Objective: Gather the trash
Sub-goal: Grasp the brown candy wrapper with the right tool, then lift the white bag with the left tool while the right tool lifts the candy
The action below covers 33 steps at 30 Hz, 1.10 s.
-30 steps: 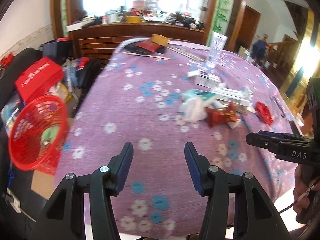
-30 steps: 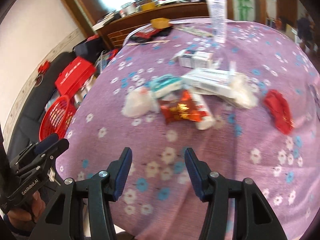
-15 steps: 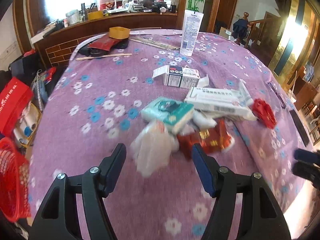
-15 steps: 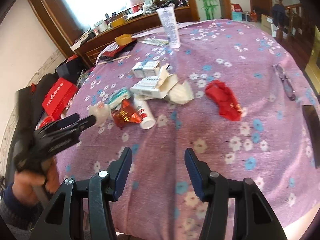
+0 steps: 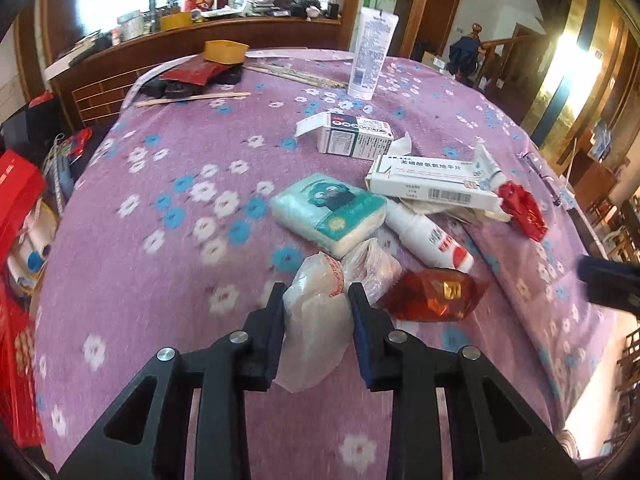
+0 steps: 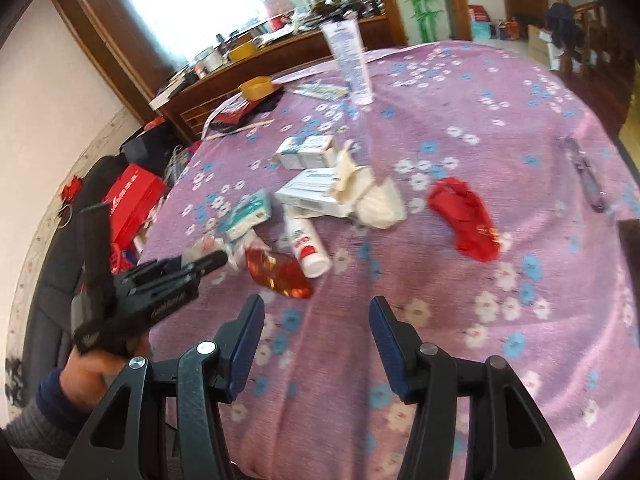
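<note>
Now the left claw point(image 5: 316, 300) has just been closing on a plastic bag point(image 5: 316, 320) lying on the tabletop point(image 5: 160, 240), apparently pinching it. Right claw point(image 6: 316, 316) hovers apart, empty, near the red wrapper point(image 6: 280, 272).

A home: flowered tablecloth point(image 5: 168, 208), cluttered wooden sideboard point(image 5: 192, 40).

Red basket point(image 5: 18, 364) cut off left

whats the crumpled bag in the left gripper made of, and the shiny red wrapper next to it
The crumpled bag looks like thin translucent plastic film: milky, creased, light passing through. The red wrapper, beside it and not gripped, seems metallised foil or foil-look plastic: glossy, sharp bright glints, gold print.
</note>
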### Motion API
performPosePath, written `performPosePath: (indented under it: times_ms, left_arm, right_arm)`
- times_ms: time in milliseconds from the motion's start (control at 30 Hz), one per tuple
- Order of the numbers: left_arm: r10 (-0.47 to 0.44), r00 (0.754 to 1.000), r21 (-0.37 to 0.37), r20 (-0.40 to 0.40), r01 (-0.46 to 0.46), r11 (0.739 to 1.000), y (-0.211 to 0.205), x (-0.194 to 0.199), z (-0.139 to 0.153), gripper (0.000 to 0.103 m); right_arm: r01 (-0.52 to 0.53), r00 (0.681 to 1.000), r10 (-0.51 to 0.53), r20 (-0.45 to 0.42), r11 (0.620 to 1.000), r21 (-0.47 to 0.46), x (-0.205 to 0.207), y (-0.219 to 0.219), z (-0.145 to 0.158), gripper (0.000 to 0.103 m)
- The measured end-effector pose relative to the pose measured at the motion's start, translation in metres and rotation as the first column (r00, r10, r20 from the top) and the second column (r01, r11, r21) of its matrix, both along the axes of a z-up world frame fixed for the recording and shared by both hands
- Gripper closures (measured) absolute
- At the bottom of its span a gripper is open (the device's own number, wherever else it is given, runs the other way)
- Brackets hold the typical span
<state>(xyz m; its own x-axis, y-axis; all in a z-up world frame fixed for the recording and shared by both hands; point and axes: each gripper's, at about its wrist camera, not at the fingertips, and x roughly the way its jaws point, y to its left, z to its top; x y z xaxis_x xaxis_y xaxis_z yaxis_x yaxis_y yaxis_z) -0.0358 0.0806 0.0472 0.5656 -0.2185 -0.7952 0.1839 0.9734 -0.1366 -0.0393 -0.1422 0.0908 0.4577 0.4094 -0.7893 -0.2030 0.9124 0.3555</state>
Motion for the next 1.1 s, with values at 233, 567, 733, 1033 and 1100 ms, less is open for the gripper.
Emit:
performPosePath:
  times_ms: [233,567,733,1033,1100]
  left_arm:
    - [0.077,0.997,0.013,0.03,-0.077,0.997,0.027,-0.045,0.009,0.074]
    - [0.149,0.989,0.034,0.014,-0.149,0.988,0.048,-0.064,0.004,0.074]
    - [0.152,0.988,0.041,0.008,-0.152,0.988,0.044,-0.065,0.001,0.074]
    - [0.149,0.989,0.038,-0.006,-0.149,0.988,0.035,-0.062,-0.003,0.074]
    - [0.149,0.989,0.039,-0.007,-0.149,0.988,0.032,-0.062,-0.004,0.073]
  right_arm:
    - [-0.118,0.99,0.122,-0.074,0.991,0.057,0.035,0.044,-0.031,0.044]
    - [-0.435,0.9,0.433,-0.049,0.889,-0.145,0.03,0.107,-0.053,0.044]
    - [-0.486,0.866,0.499,-0.033,0.824,-0.292,0.028,0.118,-0.058,0.044]
    - [-0.473,0.879,0.469,-0.088,0.832,-0.289,0.041,0.11,-0.073,0.067]
    - [-0.455,0.89,0.449,-0.086,0.851,-0.264,0.035,0.106,-0.072,0.069]
